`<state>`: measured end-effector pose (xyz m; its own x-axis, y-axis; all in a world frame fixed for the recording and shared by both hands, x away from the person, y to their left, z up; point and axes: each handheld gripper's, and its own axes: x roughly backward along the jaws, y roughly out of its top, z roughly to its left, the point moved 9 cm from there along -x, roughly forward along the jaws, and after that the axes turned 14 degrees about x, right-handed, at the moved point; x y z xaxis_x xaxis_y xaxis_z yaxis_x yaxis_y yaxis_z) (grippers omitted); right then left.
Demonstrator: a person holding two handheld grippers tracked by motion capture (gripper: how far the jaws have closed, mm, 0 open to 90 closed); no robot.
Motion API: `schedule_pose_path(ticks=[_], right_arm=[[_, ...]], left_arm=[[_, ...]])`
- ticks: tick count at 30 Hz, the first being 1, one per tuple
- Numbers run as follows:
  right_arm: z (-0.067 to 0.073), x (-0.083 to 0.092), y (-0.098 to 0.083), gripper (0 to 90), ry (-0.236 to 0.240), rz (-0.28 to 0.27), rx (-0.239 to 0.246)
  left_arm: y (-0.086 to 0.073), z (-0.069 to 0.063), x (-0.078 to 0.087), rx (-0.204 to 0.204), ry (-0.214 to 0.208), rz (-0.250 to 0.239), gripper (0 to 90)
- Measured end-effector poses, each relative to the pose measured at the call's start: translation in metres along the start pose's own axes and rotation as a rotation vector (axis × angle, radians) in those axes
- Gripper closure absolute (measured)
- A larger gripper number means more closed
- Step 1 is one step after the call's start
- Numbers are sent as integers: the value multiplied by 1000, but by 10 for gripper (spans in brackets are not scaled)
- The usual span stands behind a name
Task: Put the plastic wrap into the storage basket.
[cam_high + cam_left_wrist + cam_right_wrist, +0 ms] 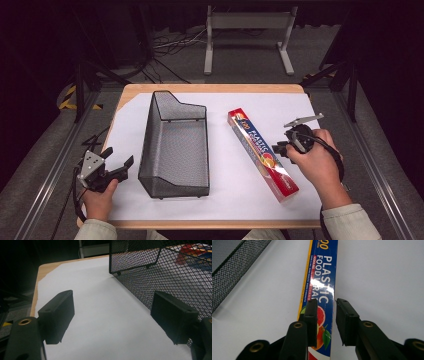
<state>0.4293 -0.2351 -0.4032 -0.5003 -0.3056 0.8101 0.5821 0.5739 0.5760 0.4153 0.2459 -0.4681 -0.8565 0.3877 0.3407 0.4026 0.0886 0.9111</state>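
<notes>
There is 1 wrap box point(262, 155) on the sheet point(235, 200), lying flat on the right half of the table point(210, 88), its long axis running from near the middle toward the front right corner. It is blue and red, printed "PLASTIC FOOD WRAP", with a grapefruit picture near its front end.

Your right gripper point(281, 148) sits over the box at about mid-length. In the right gripper view its 2 jaws point(325, 322) stand a little apart: one lies over the box's printed face, the other over the sheet just past the box's edge. You cannot tell whether either touches the box; nothing is pinched between them.

There is 1 black mesh basket point(150, 135) to the left of the box, well apart from it, around the middle of the table, upright with nothing in it.

Your left gripper point(119, 165) is at the front left edge, just beside the basket's left wall. Its 2 jaws point(112, 320) are spread wide over bare sheet, holding nothing, with the mesh wall point(175, 280) close by one jaw.
</notes>
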Motion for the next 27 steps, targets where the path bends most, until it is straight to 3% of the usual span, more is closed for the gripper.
schedule_pose_path(ticks=[10, 16, 17, 19, 20, 27], right_arm=[[-6, -16, 14, 627, -14, 102, -23], [-5, -21, 23, 568, -8, 115, -17], [-4, -24, 27, 496, -6, 99, -22], [-4, -26, 29, 445, -5, 92, -26], [-2, -34, 32, 299, -3, 65, -34], [-2, -54, 29, 209, 2, 93, -22]], left_arm=[[-2, 2, -1, 4, 3, 6, 199], [-2, 2, -1, 4, 3, 6, 198], [-2, 2, -1, 4, 2, 5, 198], [-2, 2, -1, 9, 2, 4, 198], [-2, 2, -1, 4, 2, 7, 198], [-3, 3, -2, 10, 2, 10, 198]])
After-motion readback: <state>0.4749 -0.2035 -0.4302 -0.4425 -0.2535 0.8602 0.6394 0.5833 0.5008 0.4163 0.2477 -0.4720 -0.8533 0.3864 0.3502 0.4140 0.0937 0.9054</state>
